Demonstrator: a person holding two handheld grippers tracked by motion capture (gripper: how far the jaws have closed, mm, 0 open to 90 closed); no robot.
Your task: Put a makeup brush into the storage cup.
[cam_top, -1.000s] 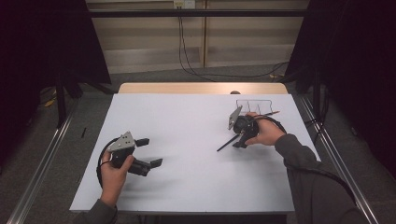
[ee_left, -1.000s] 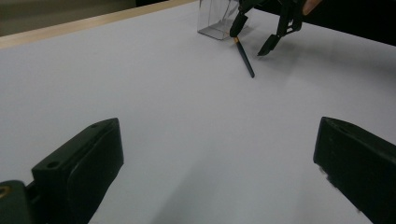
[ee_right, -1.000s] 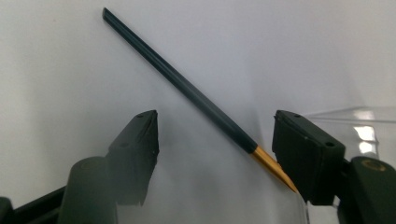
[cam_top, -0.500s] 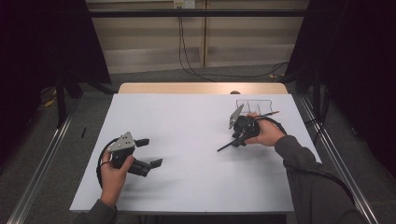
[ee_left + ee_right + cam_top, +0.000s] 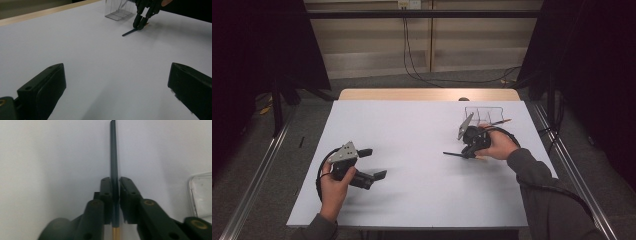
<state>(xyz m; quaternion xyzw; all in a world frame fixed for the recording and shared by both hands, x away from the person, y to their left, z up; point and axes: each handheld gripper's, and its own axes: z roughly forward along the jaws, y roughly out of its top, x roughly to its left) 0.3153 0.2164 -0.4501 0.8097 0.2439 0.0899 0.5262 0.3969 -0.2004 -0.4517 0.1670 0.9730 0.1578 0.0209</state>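
Matt plastic, smooth sheet and one clear box

The counter [image 5: 412, 150] was covered by a smooth, matt, pale sheet, with a strip of bare light wood along its far edge. The right tool [image 5: 115, 195] had matt black plastic jaws with brass-coloured screw heads, and they had just been closing on a slim dark pencil [image 5: 114, 157], satin-smooth, its rear end a yellowish colour. The left tool [image 5: 374, 163] looked the same matt black, topped by a dull grey plate. The organiser box [image 5: 117, 12] was clear, glossy plastic.
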